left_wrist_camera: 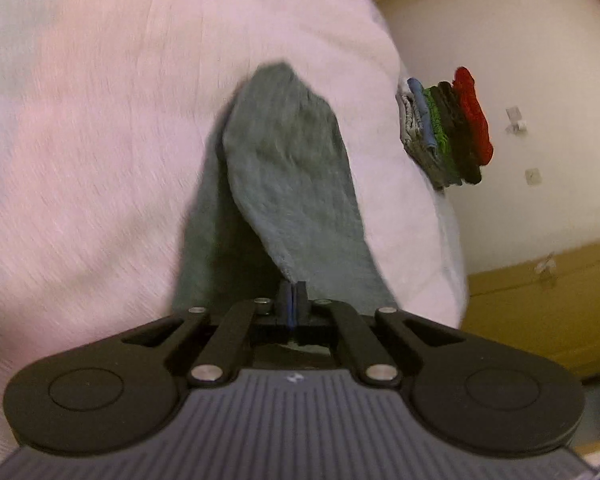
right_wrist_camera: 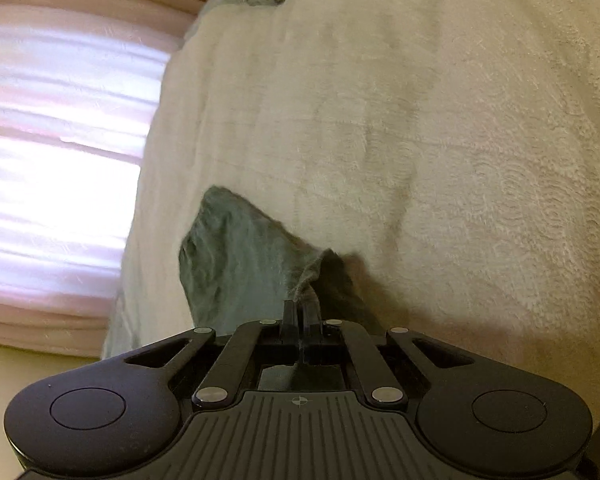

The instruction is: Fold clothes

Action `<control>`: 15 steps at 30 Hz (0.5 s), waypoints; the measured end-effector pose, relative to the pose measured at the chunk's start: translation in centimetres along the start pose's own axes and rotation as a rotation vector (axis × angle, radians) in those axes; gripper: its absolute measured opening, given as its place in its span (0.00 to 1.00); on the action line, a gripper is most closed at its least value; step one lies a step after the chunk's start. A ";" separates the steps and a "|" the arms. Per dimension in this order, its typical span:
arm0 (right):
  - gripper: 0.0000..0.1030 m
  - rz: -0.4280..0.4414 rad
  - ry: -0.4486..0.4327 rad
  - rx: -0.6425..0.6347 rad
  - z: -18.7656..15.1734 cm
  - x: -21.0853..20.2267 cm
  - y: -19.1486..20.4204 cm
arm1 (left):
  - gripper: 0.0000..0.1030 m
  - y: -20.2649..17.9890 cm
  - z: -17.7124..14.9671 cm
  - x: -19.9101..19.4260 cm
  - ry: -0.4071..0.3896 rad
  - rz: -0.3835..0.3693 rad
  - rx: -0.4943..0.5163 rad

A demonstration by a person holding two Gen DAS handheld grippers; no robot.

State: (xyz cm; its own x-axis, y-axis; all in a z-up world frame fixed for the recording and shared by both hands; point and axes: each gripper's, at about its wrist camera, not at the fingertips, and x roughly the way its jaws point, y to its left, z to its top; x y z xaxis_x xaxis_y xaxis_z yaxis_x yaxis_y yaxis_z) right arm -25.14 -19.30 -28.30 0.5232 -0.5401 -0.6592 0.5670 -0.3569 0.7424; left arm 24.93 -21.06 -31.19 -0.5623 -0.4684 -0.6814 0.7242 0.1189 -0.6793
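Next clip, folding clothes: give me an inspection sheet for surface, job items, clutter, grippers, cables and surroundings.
Surface: pale textured bedspread, blurred in places.
Job's things: grey-green garment pinched at two spots; stack of folded clothes near the bed's edge.
Clutter: nothing seen.
Grippers: left gripper shut on the garment; right gripper shut on the same garment.
Cables: nothing seen.
Surroundings: white wall, yellowish floor, bright curtain.
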 end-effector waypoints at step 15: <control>0.00 -0.279 0.068 -0.171 -1.7 3.1 0.0 | 0.03 2.5 -3.3 5.4 0.114 0.268 0.160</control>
State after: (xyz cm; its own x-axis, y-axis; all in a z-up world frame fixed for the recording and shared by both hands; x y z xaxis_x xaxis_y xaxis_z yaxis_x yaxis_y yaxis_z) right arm -22.39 -19.66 -30.57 0.3709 -0.3854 -0.8449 0.7896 -0.3480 0.5054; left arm 22.39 -20.46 -37.47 -0.3782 -0.3371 -0.8622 0.9008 0.0809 -0.4267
